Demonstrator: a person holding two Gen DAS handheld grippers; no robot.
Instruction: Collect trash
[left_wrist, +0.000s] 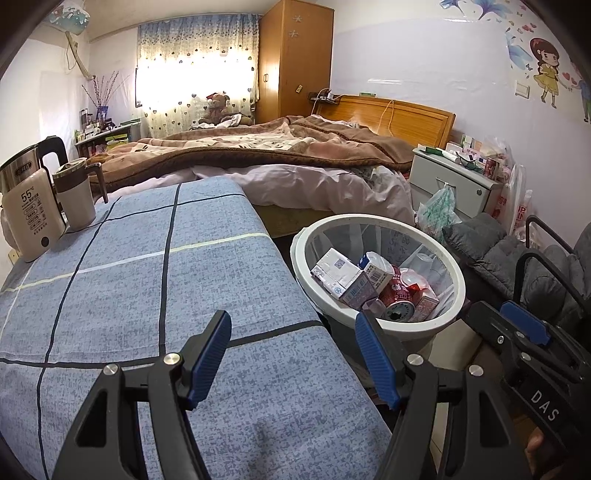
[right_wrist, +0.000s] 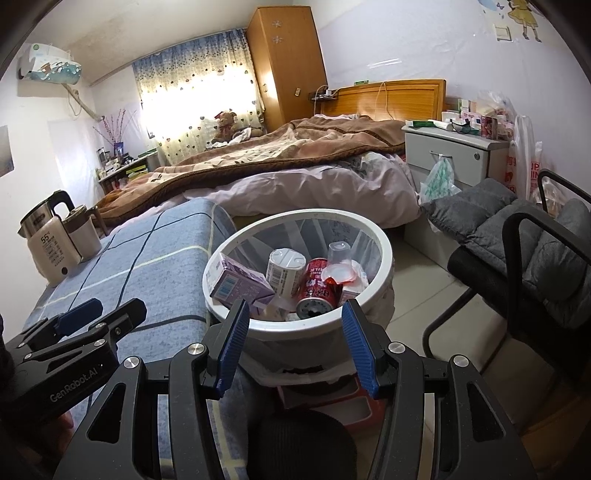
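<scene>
A white waste bin (left_wrist: 448, 266) stands on the floor beside the table; it also shows in the right wrist view (right_wrist: 384, 254). It holds trash: purple and white cartons (right_wrist: 240, 284), a red can (right_wrist: 317, 291), a clear plastic cup (right_wrist: 338, 254) and a white carton (left_wrist: 376, 271). My left gripper (left_wrist: 291, 332) is open and empty above the right edge of the blue checked tablecloth (left_wrist: 147, 295). My right gripper (right_wrist: 295, 321) is open and empty just before the bin's near rim. The right gripper also shows at the lower right of the left wrist view (left_wrist: 517, 332).
A kettle (left_wrist: 22, 166), a white warmer base (left_wrist: 31, 218) and a lidded mug (left_wrist: 75, 195) stand at the table's far left. A bed (left_wrist: 277, 158) lies behind. A grey nightstand (left_wrist: 454, 181) and a black chair with grey cushion (right_wrist: 524, 251) stand to the right.
</scene>
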